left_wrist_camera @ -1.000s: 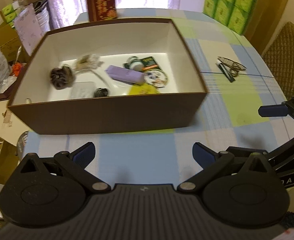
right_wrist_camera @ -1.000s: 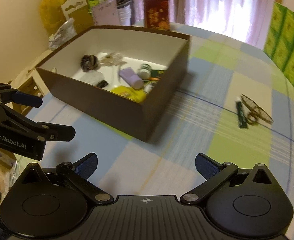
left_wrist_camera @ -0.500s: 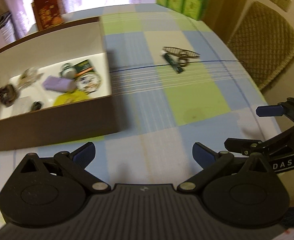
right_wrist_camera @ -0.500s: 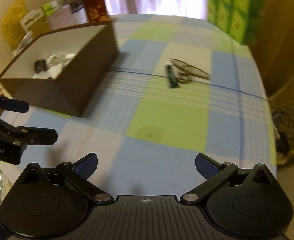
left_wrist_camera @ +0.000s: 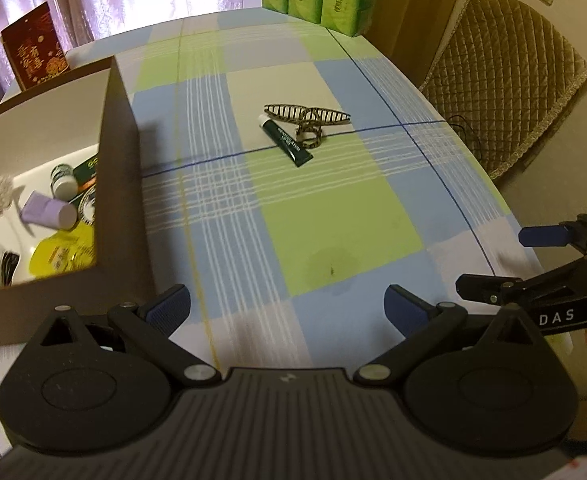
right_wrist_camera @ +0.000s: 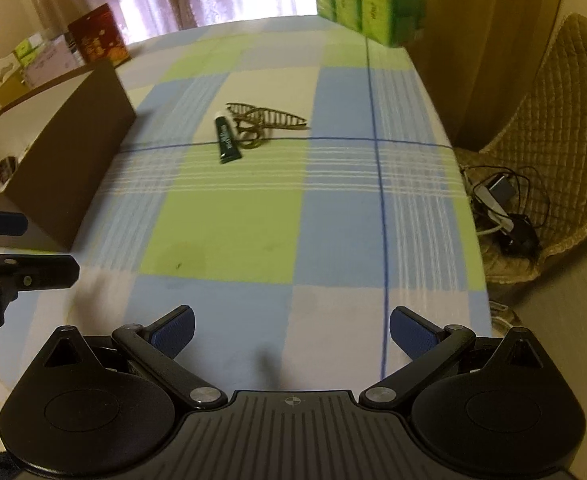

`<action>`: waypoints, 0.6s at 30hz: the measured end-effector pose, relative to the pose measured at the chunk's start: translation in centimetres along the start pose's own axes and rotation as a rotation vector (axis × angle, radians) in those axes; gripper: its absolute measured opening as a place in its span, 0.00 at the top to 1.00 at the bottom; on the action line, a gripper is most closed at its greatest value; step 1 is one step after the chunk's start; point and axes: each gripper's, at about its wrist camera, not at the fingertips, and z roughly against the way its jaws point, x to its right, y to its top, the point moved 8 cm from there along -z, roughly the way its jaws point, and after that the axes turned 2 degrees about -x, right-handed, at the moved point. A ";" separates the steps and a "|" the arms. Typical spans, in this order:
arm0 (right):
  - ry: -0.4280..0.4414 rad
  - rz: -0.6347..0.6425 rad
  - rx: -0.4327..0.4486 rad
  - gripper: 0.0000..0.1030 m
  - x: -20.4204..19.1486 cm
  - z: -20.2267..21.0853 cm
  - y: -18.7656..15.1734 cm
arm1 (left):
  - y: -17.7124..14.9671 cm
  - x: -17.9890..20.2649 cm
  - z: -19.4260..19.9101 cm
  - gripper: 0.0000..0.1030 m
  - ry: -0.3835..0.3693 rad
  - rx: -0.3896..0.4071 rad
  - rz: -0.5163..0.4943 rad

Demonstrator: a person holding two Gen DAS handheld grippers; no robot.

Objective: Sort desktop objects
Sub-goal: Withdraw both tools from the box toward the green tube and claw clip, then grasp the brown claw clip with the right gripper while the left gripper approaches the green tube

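Dark green tube [left_wrist_camera: 286, 141] touching striped hair clip [left_wrist_camera: 307, 119] mid-tablecloth [left_wrist_camera: 333, 208], roughly 12 o'clock from both claws, brown box [left_wrist_camera: 123, 184] at 9 o'clock, left gripper [left_wrist_camera: 287, 308] and right gripper [right_wrist_camera: 291, 330] both spread wide, empty

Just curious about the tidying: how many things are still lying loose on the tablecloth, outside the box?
2: a dark green tube mid-table, and a striped hair clip touching it.

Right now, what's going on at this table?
A person holds two grippers over a checked tablecloth, both open and empty. The brown box on the left already holds several small items. A dark green tube and a striped hair clip lie touching on the cloth, not yet picked up.
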 end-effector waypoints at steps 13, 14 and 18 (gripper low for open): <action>0.004 -0.073 0.034 0.02 2.7 -3.8 6.8 | 5.8 -0.8 -5.6 0.02 0.038 -0.020 0.035; 0.009 -0.078 0.037 0.02 2.7 -4.1 7.4 | 6.3 -1.0 -6.1 0.02 0.047 -0.023 0.039; 0.036 -0.102 0.051 0.02 2.7 -5.5 10.2 | 8.3 -2.0 -8.1 0.02 0.082 -0.035 0.055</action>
